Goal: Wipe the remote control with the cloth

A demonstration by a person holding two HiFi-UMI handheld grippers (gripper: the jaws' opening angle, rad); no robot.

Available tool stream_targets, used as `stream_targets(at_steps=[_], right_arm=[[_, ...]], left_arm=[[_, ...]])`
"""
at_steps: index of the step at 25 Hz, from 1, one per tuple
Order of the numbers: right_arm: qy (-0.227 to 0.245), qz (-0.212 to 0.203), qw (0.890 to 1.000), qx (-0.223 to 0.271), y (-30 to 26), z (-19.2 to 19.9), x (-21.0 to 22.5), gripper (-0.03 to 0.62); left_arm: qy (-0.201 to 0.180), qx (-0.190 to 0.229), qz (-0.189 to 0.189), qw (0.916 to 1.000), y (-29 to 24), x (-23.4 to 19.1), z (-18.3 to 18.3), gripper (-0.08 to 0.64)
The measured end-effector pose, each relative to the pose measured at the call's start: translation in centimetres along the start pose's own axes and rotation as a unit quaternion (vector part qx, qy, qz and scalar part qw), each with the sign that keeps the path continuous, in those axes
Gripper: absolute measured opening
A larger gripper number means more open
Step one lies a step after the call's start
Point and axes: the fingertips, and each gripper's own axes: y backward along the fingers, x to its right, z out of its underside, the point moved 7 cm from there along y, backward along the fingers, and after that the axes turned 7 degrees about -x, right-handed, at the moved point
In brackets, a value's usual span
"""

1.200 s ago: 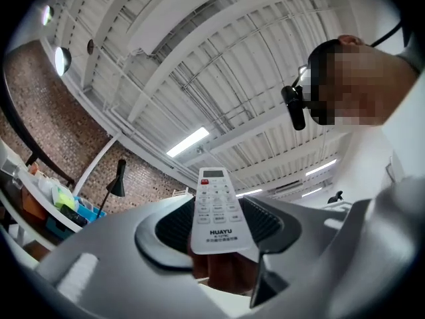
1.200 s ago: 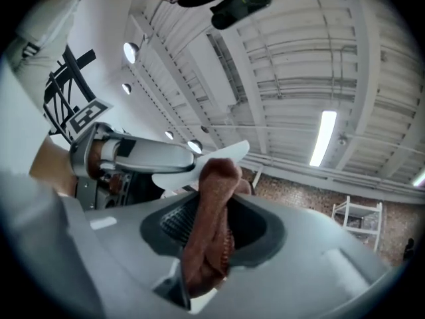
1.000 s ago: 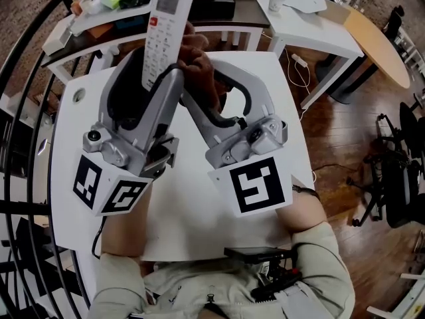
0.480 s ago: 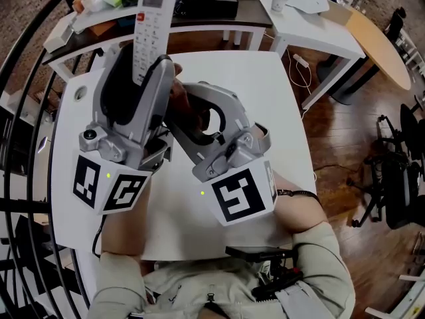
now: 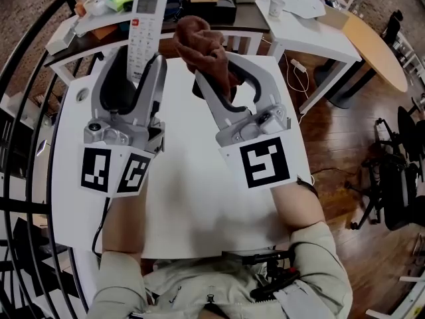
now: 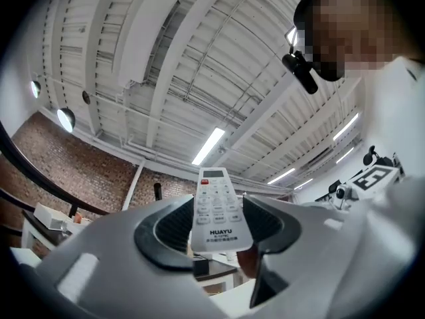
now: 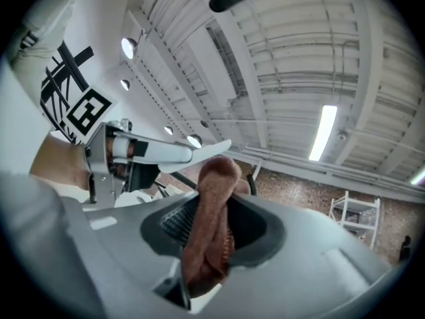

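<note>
Pulling the brown cloth (image 5: 203,45) away from the remote control (image 5: 147,24), you now have the two apart. A second ago the cloth was pressed in against the remote, and now it stands off to the remote's right with open air between them. I judge that one wiping pass has ended. No wiping is going on at this instant, and the cloth must come back for another stroke.

Your left gripper (image 5: 136,78) has its jaws clamped on the remote's lower end. The remote is held upright with its button face toward you, above the far left part of the white bench (image 5: 199,198). Your right gripper (image 5: 219,82) has its jaws closed on the folded cloth, and a wad of it stands proud of the tips.

The bench itself is bare. Past its far edge sits a cluttered desk (image 5: 86,28). A white table with a paper cup (image 5: 275,4) stands beyond the far right corner, and a black railing (image 5: 26,78) curves along the left.

Nothing lies between cloth and remote. Only your left jaws get in the way, because they cover the remote's lower end, which likely needs a re-grip to reach.
</note>
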Motion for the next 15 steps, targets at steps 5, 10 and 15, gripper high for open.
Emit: stream_targets(at_steps=[5,10,15], right_arm=[[-0.024,0.05,0.998,-0.035,-0.5,2.7,4.2,0.126],[-0.046,0.073,0.992,-0.092,-1.6,7.1,7.2,0.126],[-0.061,0.084,0.982,-0.157,-2.5,11.7,8.6,0.126]], left_arm=[[-0.044,-0.061,-0.05,0.996,-1.0,-1.7,3.2,0.244],[-0.075,-0.148,-0.089,0.9821,-1.4,-3.5,7.9,0.244],[-0.078,-0.222,-0.111,0.9656,-1.7,-5.0,11.6,0.244]])
